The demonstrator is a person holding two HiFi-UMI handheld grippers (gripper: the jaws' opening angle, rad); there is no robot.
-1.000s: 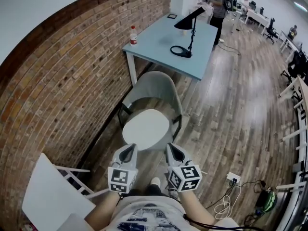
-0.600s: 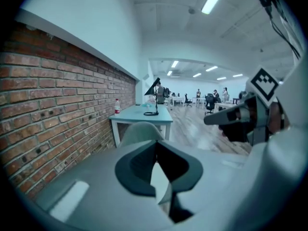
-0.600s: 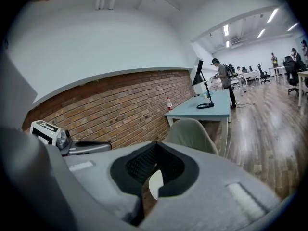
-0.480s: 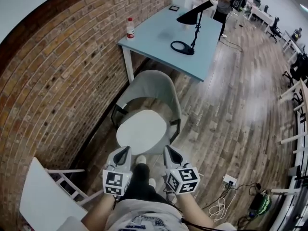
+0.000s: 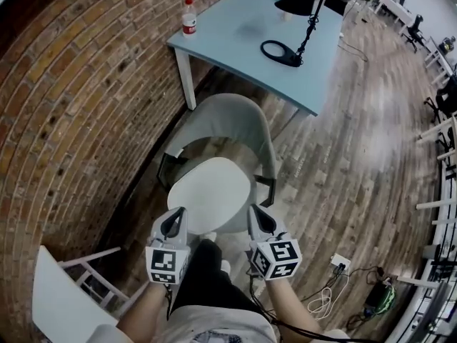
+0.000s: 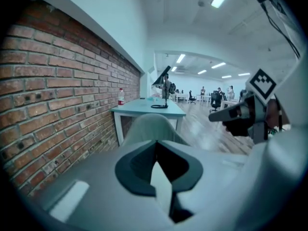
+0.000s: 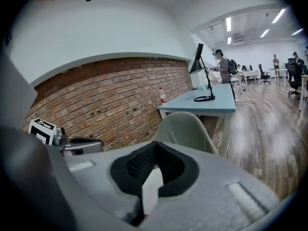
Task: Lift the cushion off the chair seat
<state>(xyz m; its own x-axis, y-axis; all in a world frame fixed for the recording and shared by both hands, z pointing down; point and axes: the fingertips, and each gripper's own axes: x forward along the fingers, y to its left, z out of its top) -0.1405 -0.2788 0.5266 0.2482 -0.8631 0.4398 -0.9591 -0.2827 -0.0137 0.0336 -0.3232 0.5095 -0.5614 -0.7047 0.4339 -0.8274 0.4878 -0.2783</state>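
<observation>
directly ahead of you and below, a white, rounded, flat cushion (image 5: 212, 193) lies on the seat of a grey moulded shell chair (image 5: 230, 120). in the head view, your left gripper (image 5: 174, 222) points at the cushion's near left rim and your right gripper (image 5: 260, 219) at its near right rim, so the cushion sits between and just beyond the two tips. neither hand looks clearly nearer. the cushion is close to round, with no strong long axis. whether either tip touches it cannot be told.

both grippers are clenched, jaws pressed together with nothing between them. they would likely need to part before taking the rim.

the left gripper view and right gripper view each show closed jaws and the chair's curved back beyond, but the gripper bodies hide the cushion there. only the head view shows it.

behind the chair stands a pale blue table (image 5: 235, 31) carrying a black desk lamp (image 5: 300, 34) and a red-capped bottle (image 5: 188, 18), beside a red brick wall (image 5: 71, 106).
</observation>
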